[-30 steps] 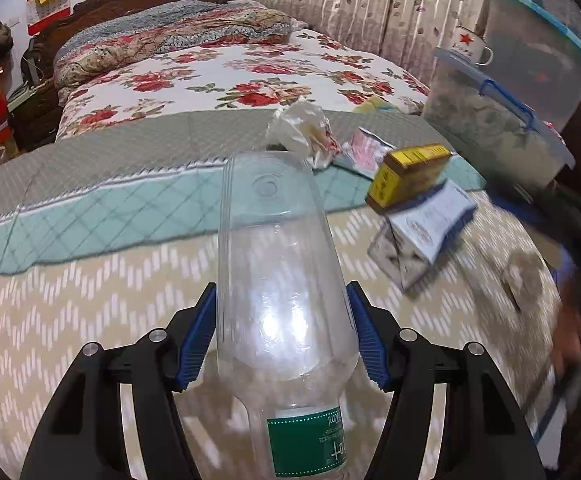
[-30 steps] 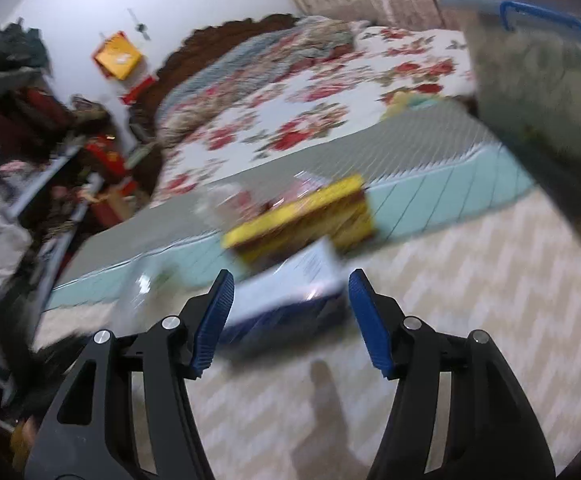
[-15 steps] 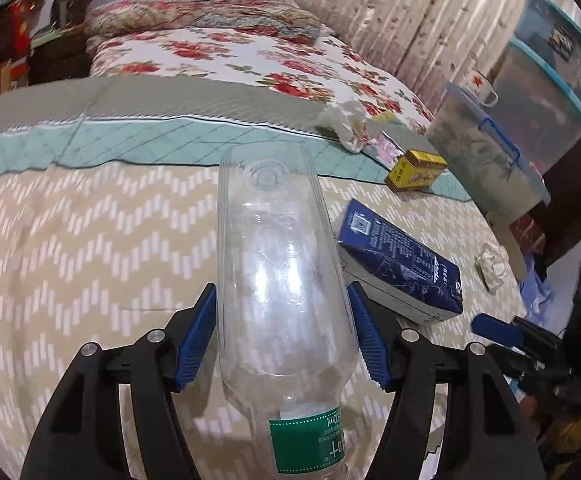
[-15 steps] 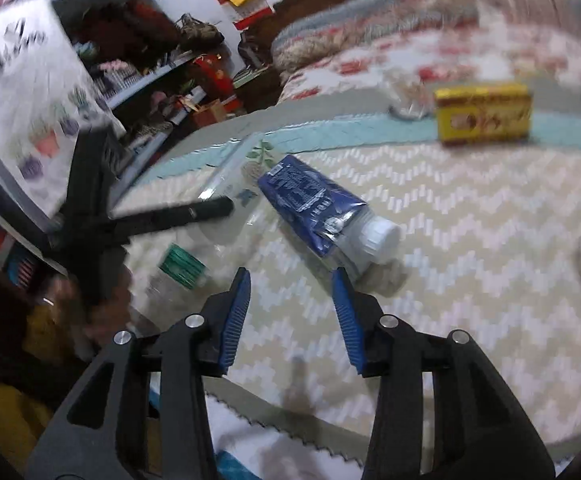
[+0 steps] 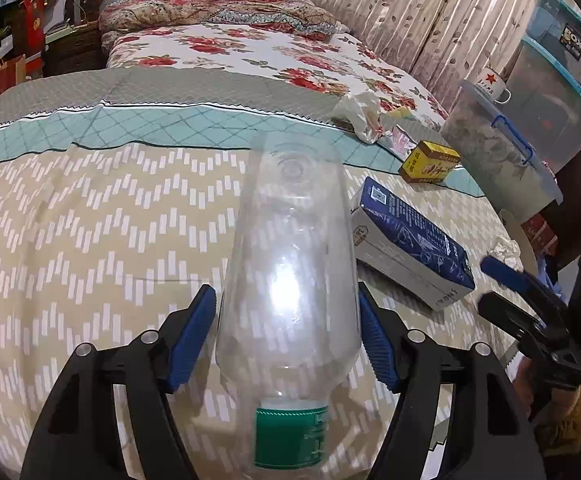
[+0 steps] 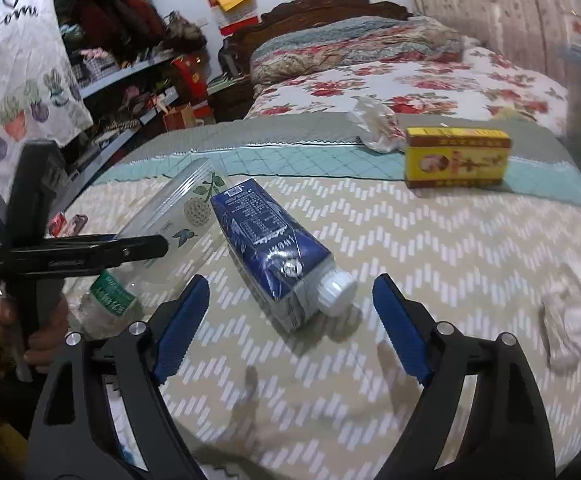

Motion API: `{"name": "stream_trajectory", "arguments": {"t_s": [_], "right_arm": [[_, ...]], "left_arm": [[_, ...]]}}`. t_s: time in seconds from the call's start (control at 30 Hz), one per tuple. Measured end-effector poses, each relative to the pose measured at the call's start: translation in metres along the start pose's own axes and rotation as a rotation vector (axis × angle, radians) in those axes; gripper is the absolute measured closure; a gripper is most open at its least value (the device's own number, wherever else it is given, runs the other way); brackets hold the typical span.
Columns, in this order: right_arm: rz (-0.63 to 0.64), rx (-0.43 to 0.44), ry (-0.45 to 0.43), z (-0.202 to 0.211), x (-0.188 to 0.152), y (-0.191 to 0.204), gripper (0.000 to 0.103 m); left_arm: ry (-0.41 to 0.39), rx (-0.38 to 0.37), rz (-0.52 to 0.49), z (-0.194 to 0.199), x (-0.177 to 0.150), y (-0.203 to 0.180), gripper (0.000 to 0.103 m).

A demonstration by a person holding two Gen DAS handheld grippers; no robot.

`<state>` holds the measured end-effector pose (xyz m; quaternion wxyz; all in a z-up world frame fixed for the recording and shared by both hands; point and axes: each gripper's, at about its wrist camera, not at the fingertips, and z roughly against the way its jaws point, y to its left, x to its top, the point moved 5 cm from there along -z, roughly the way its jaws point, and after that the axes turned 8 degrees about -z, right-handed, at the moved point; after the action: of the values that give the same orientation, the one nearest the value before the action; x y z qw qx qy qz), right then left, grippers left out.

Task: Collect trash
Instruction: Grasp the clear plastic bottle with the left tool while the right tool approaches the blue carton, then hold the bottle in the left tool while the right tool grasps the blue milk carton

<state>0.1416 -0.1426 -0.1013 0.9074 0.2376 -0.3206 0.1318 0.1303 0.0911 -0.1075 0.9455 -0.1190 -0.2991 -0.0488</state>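
Note:
A clear plastic bottle with a green label lies along my left gripper, base pointing away over the bed. The jaws are opening and the blue pads stand just off its sides. In the right wrist view the same bottle slants beside a blue and white carton, with one left finger across it. My right gripper is opening wide, with the carton's white cap between its tips, untouched. The left wrist view shows the carton and the right gripper at the bed's edge.
A yellow box, a crumpled plastic wrapper and a crumpled tissue lie on the chevron bedspread. Stacked storage bins with a mug stand right of the bed. Cluttered shelves line the left. A hand holds the left gripper.
The right jaws narrowed, then spread wide near the carton's cap. The carton has come away from the yellow box. The left pads have drawn slightly apart beside the bottle.

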Motion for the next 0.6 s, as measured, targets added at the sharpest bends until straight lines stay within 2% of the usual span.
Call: {"name": "stream_trajectory", "arguments": {"t_s": [0.17, 0.3, 0.37, 0.4, 0.43, 0.6], "right_arm": [[0.082, 0.001, 0.034, -0.023, 0.003, 0.014, 0.015], [0.147, -0.018, 0.069, -0.042, 0.002, 0.021, 0.013], [0.171, -0.027, 0.071, -0.046, 0.001, 0.024, 0.020], [0.182, -0.038, 0.068, -0.045, 0.001, 0.026, 0.041], [0.180, -0.034, 0.069, -0.042, -0.001, 0.026, 0.050], [0.088, -0.033, 0.061, -0.023, -0.013, 0.018, 0.050]], "left_arm": [[-0.011, 0.023, -0.012, 0.009, -0.005, -0.004, 0.027], [-0.012, 0.041, -0.037, 0.012, -0.010, -0.008, 0.027], [0.000, 0.043, -0.042, 0.009, -0.013, -0.010, 0.027], [0.007, 0.044, -0.044, 0.008, -0.014, -0.010, 0.027], [0.012, 0.045, -0.045, 0.006, -0.015, -0.011, 0.027], [0.025, 0.057, -0.051, 0.001, -0.017, -0.012, 0.027]]}}
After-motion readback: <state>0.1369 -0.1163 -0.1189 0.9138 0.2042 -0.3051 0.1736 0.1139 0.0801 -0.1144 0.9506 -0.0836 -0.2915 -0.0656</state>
